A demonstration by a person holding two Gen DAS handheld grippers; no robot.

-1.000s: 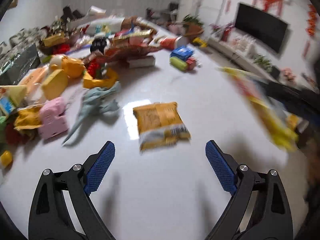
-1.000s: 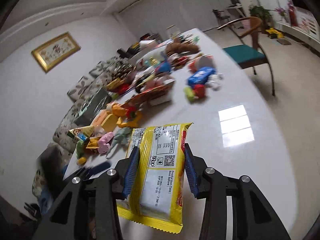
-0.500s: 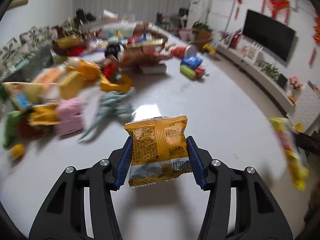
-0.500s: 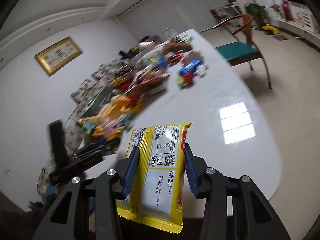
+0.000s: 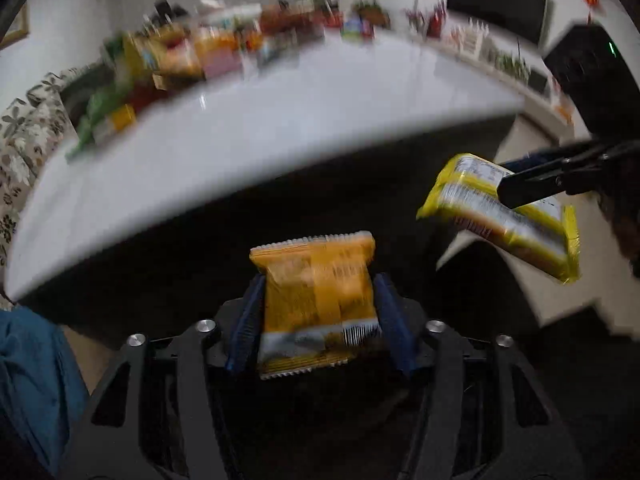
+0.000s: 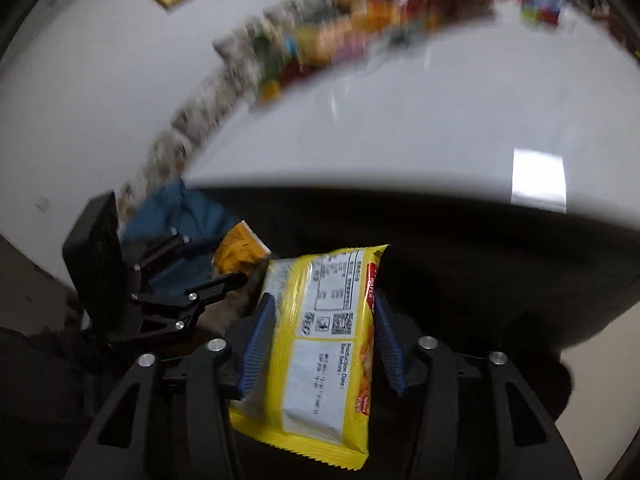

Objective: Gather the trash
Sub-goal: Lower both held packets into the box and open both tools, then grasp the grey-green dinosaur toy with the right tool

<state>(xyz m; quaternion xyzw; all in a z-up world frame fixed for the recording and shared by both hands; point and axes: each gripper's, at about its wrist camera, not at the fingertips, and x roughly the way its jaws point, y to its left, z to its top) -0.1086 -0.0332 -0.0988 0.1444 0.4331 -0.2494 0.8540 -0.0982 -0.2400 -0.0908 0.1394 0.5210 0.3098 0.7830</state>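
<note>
**Two packets gripped, both below the table edge**

Two hand-held grippers each hold one snack packet, and both hang off the near side of the white table (image 5: 260, 152) — over the dark space under its edge.

The left hand-held gripper (image 5: 318, 322) is clamped on an orange packet (image 5: 316, 300). Its blue pads (image 5: 246, 328) press the packet's two sides, and the crimped top seam stands up above the fingers while a white band with a barcode sits low between them. From the right wrist camera the left hand-held gripper (image 6: 240, 280) shows to the left, with a corner of the orange packet (image 6: 238, 250) poking out beyond its black fingers.

The right hand-held gripper (image 6: 320, 344) is closed on a yellow packet (image 6: 320, 360), held upright between its blue pads (image 6: 258, 344); the printed back panel with a QR code and date text faces the camera. In the left wrist view the yellow packet (image 5: 504, 216) appears at the right, tilted, pinched by the right hand-held gripper (image 5: 520, 190) coming in from the right edge.

Toys and wrappers (image 5: 180, 64) lie heaped along the far side of the table, too blurred to tell apart. A blue sleeve (image 5: 36, 380) shows at lower left, a patterned sofa (image 5: 20, 136) beyond the table's left end, and a dark television (image 5: 496, 0) — on the far wall.
</note>
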